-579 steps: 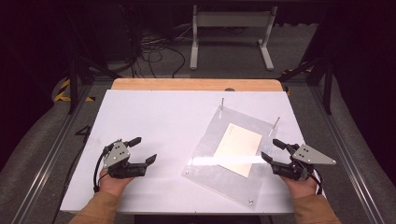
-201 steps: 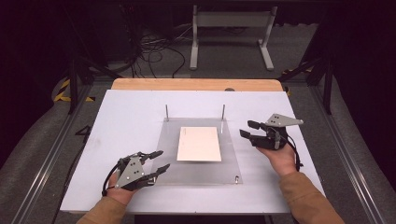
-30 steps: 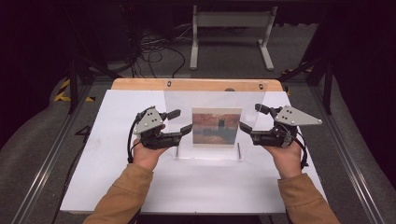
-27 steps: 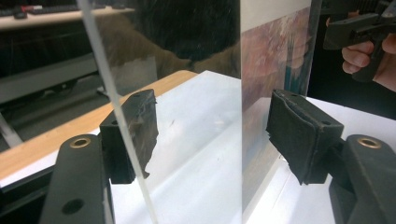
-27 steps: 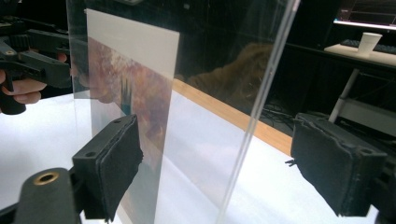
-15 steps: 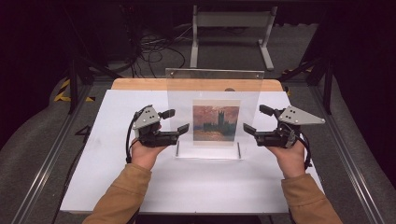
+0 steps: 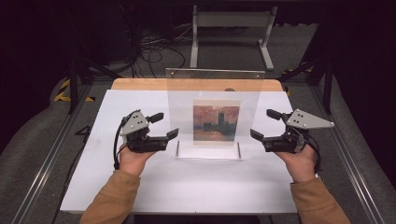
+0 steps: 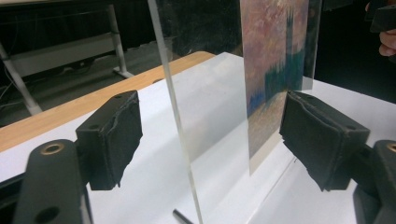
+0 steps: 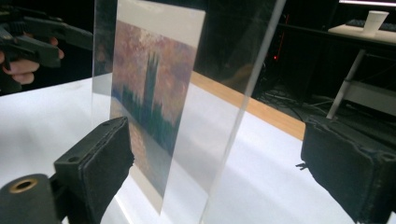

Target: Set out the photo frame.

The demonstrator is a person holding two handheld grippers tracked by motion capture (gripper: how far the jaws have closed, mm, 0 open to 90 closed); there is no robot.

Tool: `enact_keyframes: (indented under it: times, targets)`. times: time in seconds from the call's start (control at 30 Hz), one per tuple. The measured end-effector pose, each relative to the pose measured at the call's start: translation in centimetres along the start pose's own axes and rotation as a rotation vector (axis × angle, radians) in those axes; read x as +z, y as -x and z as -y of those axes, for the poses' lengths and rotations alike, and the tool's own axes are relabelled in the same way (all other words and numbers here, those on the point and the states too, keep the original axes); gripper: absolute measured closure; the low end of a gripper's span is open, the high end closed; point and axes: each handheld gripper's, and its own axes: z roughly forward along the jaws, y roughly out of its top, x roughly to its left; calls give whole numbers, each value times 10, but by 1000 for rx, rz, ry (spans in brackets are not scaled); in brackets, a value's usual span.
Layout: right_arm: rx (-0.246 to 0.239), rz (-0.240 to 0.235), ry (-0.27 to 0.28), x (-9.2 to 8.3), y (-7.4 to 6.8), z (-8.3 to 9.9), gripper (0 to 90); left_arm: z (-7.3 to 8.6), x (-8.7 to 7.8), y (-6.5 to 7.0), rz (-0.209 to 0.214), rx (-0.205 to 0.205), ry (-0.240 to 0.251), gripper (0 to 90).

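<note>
A clear acrylic frame [image 7: 215, 88] stands upright mid-table on a white board [image 7: 196, 186], with a painted print [image 7: 216, 122] of towers under a red sky inside it. My left gripper [image 7: 167, 125] sits just off its left edge, my right gripper [image 7: 261, 123] just off its right edge. In the left gripper view the pane's edge [image 8: 180, 126] runs between the pads [image 8: 114, 135] without touching them. The right gripper view has the pane's edge [image 9: 233, 130] likewise free between its pads [image 9: 100, 163]. Both sets of jaws have just been opening.
Two thin metal pins [image 7: 177, 148] stick out at the frame's foot toward me. A wooden strip [image 7: 140, 84] edges the far side of the board. Beyond it are a metal stand [image 7: 231, 28] and floor cables [image 7: 154, 46]. A paper cup [image 9: 375, 21] rests on a far desk.
The frame has swung from leaning back to fully upright. Both grippers have let go of its edges, and my left hand has drawn a little to the left.
</note>
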Motion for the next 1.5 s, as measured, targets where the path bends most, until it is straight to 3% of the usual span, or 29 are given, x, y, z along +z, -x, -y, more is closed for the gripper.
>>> enact_keyframes:
  times: [0.57,0.77,1.0,1.1,1.17,1.27,1.4,1.5]
  targets:
    - [50,42,-58,-53,14,29,6,19,-58,-9,-61,-2,-79,119]
    - [80,54,-100,-67,21,51,0,43,-76,-18,-97,-38,-134,92]
    - [126,50,-130,-69,27,76,0,73,-83,-24,-115,-62,-163,82]
    - [141,43,-138,-68,29,87,0,90,-87,-26,-109,-90,-158,80]
    - [144,42,-139,-68,29,91,0,97,-88,-27,-109,-69,-172,78]
    - [150,35,-133,-66,29,102,1,109,-88,-26,-96,-66,-147,77]
    - [160,32,-123,-63,31,116,0,120,-84,-24,-86,-32,-145,80]
    - [171,35,-124,-61,32,122,1,122,-82,-26,-69,-42,-125,76]
